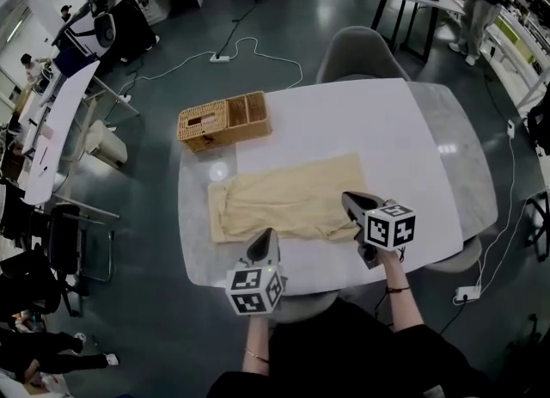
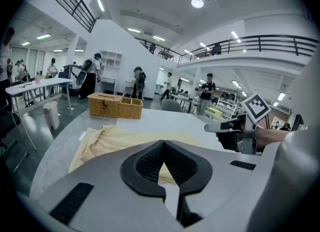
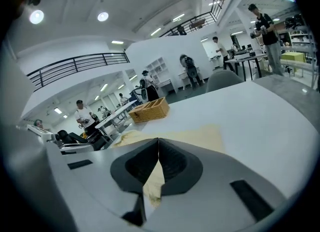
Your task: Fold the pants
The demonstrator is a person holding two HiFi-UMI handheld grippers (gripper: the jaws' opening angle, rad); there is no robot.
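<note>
Pale yellow fabric pants (image 1: 288, 203) are lying flat on the white oval table (image 1: 361, 121), long side running left to right. The left end is kinda bunched and wrinkly and the right end is smoother. Off at the far left corner there's a woven wicker basket with compartments (image 1: 223, 119), well apart from the pants. The left gripper (image 1: 268, 235) sits at the near edge of the pants with its jaws pressed together. Fabric shows through the gap behind the tips, but it doesn't look pinched. The right gripper (image 3: 158, 140) is over the right end, jaws closed with a bit of yellow cloth caught between them. A grey shell chair (image 1: 357, 52) is tucked in at the far side.
</note>
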